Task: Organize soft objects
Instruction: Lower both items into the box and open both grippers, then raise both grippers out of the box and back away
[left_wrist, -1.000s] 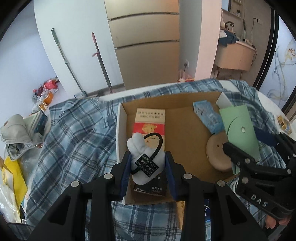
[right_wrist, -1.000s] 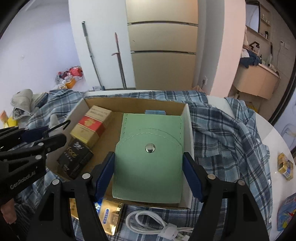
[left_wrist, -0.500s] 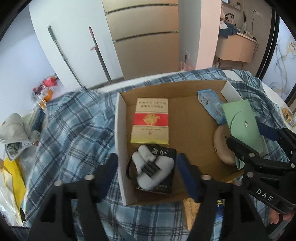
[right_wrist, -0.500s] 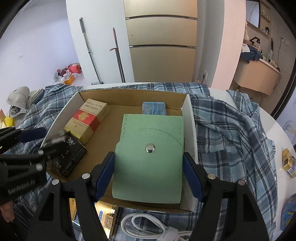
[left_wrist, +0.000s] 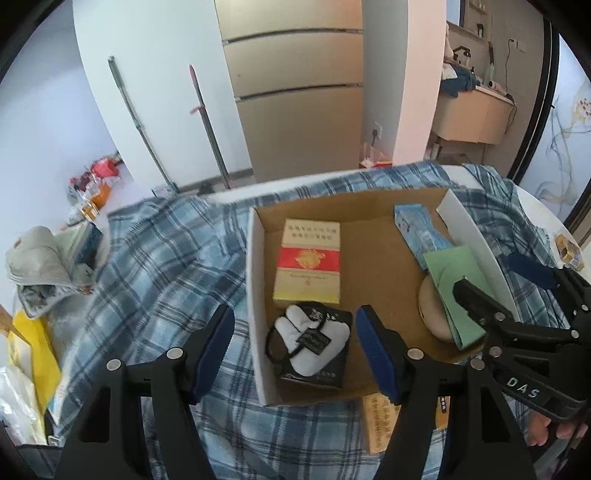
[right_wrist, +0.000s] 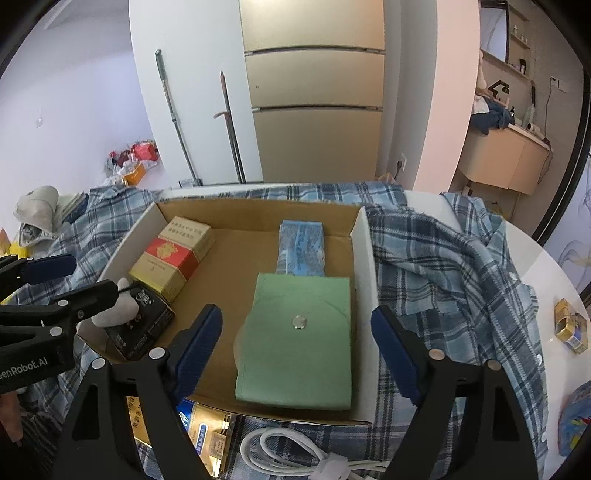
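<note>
white cable (right_wrist: 295, 452) cut off, round beige thing (left_wrist: 434, 314) half-covered

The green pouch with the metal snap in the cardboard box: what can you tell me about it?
The flat green pouch looks like soft felt or leather-like fabric, roughly square, with a rounded stitched flap shut by a round silver snap at its middle. It lies inside the brown cardboard box along the right wall, tilted up over a round beige object beneath it. Its far edge overlaps a pale blue packet. The right gripper hangs over it with jaws that have just been opening, clear of its sides.
</note>
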